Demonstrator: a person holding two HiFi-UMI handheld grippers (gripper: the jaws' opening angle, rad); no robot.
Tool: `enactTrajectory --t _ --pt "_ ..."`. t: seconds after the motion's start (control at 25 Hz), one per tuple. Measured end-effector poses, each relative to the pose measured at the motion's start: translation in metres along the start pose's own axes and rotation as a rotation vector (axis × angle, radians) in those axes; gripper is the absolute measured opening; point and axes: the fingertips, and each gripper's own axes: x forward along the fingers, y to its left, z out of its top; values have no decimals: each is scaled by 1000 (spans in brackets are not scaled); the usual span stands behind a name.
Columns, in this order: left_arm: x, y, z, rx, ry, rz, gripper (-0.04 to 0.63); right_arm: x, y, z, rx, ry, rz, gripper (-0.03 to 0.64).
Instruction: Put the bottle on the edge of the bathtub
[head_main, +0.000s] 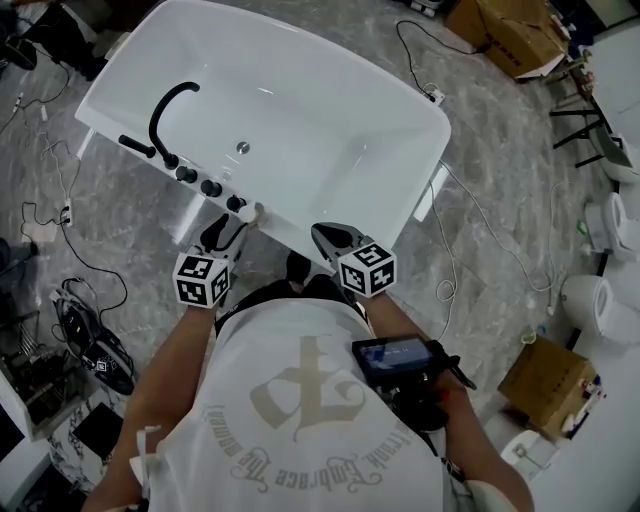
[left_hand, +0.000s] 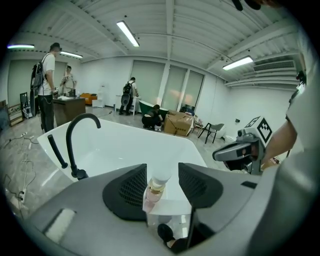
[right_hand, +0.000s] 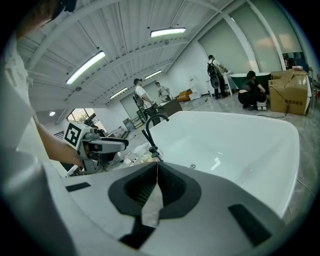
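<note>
- Tub (head_main: 330, 130): white, ahead of and below both tools. Its near rim runs crosswise under their tips.
- Faucet (left_hand: 69, 145): black, mounted on the rim, to the left of the left tool's jaws.
- Left tool (left_hand: 162, 169): jaws apart, angled down at the near rim. The bottle stands in the gap, close to the left jaw. Clear space shows on the right-jaw side, so nothing is clamped.
- Right tool (right_hand: 157, 163): jaws together, nothing between them. It hangs beside the left tool over the same rim, farther from the bottle.
- Bottle (left_hand: 152, 189): small, pinkish, white cap. It stands on the rim, long axis upright, straight ahead of the left tool. Judgement: placement looks complete. A straight pull-back along the tool's own line should clear the cap without tipping it.
</note>
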Motion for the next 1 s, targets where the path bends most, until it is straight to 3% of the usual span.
enactTrajectory --t 1.0 --pt "-70 -23 -34 -41 -48 1 39 -4 49 -14 -41 -10 30 6"
